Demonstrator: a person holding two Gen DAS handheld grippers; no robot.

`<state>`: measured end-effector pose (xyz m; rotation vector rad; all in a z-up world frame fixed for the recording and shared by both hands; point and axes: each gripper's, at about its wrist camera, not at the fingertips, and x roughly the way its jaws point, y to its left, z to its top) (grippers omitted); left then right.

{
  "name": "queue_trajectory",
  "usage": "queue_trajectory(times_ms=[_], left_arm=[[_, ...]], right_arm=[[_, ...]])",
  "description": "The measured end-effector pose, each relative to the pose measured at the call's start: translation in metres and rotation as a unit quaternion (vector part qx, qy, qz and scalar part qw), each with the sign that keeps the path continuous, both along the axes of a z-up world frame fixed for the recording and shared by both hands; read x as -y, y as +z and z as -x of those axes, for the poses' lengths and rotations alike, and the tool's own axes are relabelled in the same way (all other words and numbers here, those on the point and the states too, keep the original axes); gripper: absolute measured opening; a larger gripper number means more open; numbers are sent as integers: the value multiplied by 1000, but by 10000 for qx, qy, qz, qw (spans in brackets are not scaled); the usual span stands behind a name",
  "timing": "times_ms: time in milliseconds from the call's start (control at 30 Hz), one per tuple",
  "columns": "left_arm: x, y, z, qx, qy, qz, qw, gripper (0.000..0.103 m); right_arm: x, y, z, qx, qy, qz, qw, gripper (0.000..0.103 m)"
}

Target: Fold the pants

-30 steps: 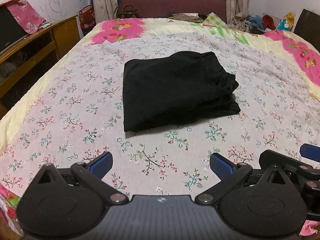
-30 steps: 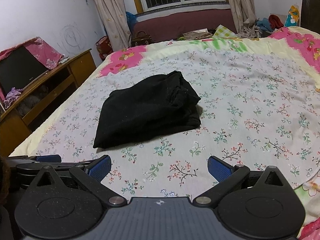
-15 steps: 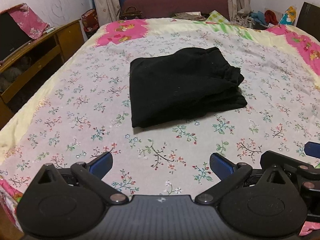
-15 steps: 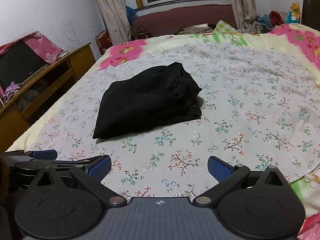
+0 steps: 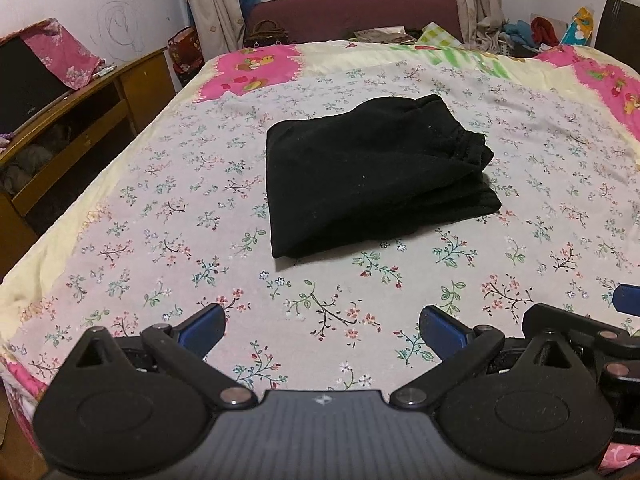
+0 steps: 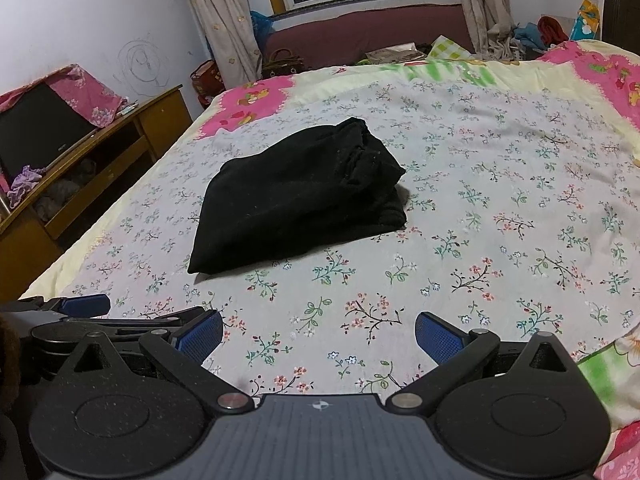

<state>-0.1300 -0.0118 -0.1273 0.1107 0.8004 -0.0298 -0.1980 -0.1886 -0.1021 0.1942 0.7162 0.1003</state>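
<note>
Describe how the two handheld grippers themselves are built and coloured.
Both the left gripper and right gripper look alike: matte black linkage arms with silver pivot pins, round black side housings, a ribbed grey centre plate with a small white mark, and textured blue finger pads.

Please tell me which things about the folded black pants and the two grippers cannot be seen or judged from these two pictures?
- Black pants: underside and inner layers hidden by the top fold, both views; number of folds unclear.
- Far side of the pants: right wrist view, hidden behind the bundle.
- Left gripper: handle and hand cut off by the bottom edge.
- Right gripper: same, right wrist view.
- Bed: near edge hidden behind the gripper body.
</note>
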Motion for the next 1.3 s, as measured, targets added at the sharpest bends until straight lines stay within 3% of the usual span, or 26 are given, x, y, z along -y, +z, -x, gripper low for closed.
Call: queue_trajectory(times_ms=[1300], left_arm=[[-1,1,2,46,25,-1,10000,103]], right_arm=[[0,3,2,10,-33,-28,10000,94]])
